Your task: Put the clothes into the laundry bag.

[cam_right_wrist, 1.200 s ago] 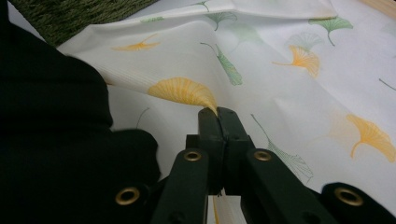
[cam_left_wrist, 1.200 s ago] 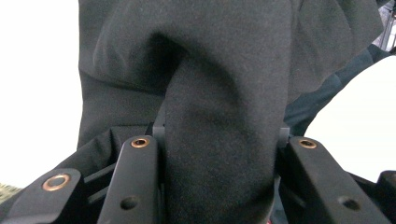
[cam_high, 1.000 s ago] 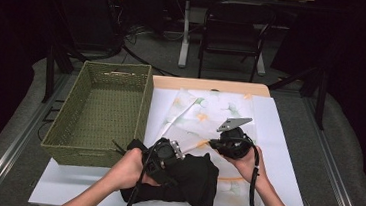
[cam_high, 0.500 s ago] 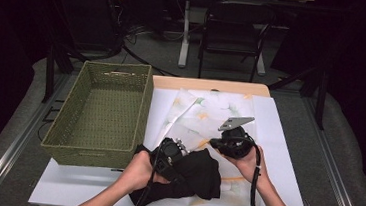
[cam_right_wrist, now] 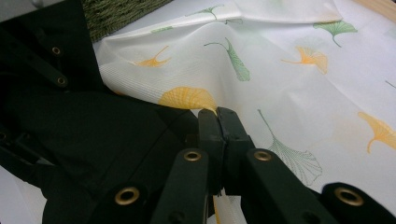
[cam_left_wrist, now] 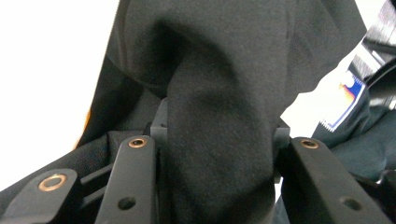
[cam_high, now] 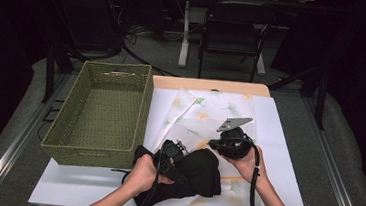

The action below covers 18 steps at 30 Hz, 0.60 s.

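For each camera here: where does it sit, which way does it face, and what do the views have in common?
High view: above the person's side, looking forward and down on the table, basket, both forearms and grippers.
Left gripper view: rides the left gripper, looking along its jaws, which clamp a thick fold of the black garment.
Right gripper view: rides the right gripper, jaws shut at the garment's edge over the leaf-print cloth.
Shared: all three show the black garment.

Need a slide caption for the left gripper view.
Left gripper clamps a thick fold of black garment over the white table.
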Each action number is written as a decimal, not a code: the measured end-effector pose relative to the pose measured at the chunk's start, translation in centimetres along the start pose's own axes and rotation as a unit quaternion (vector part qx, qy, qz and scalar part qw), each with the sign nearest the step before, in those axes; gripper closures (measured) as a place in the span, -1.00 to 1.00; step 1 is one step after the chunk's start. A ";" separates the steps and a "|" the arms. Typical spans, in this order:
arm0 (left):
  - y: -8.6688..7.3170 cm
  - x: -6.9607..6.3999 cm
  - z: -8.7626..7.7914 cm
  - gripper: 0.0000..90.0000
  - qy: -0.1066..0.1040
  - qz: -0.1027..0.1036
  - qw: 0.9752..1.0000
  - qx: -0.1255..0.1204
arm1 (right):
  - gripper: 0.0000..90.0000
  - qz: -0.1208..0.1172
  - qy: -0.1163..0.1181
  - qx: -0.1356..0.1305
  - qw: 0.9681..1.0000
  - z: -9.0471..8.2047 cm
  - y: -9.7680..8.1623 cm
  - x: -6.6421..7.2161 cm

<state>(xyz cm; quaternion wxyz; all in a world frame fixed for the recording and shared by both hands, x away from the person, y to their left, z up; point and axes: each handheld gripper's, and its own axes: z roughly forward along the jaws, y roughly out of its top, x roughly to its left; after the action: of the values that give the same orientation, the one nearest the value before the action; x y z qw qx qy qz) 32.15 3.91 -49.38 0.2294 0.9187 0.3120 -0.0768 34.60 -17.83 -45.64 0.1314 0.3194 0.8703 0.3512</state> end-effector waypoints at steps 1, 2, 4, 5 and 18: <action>0.0 -0.1 -0.2 0.34 0.002 -0.005 1.000 -0.009 | 1.00 -0.002 -0.001 -0.002 1.000 -0.1 0.1 0.0; 0.1 0.0 -0.5 0.34 0.001 -0.011 1.000 -0.015 | 1.00 -0.001 0.000 -0.003 1.000 -0.2 0.1 0.0; 0.4 0.0 -0.9 0.34 0.007 -0.021 0.999 -0.031 | 1.00 -0.001 -0.002 -0.009 1.000 -0.5 0.3 0.2; 0.5 -0.1 -1.0 0.34 0.012 -0.026 0.999 -0.036 | 1.00 -0.002 -0.002 -0.013 1.000 -0.7 0.4 0.2; 0.4 -0.1 -0.2 -0.30 0.026 -0.011 0.999 -0.036 | 0.99 0.004 0.000 -0.006 1.000 -0.4 -0.1 -0.1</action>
<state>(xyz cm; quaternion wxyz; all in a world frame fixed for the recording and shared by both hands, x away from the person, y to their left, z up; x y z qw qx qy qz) 32.29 3.61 -49.04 0.2531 0.9083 0.3302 -0.0439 34.43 -18.15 -45.41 0.1320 0.3217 0.8671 0.3566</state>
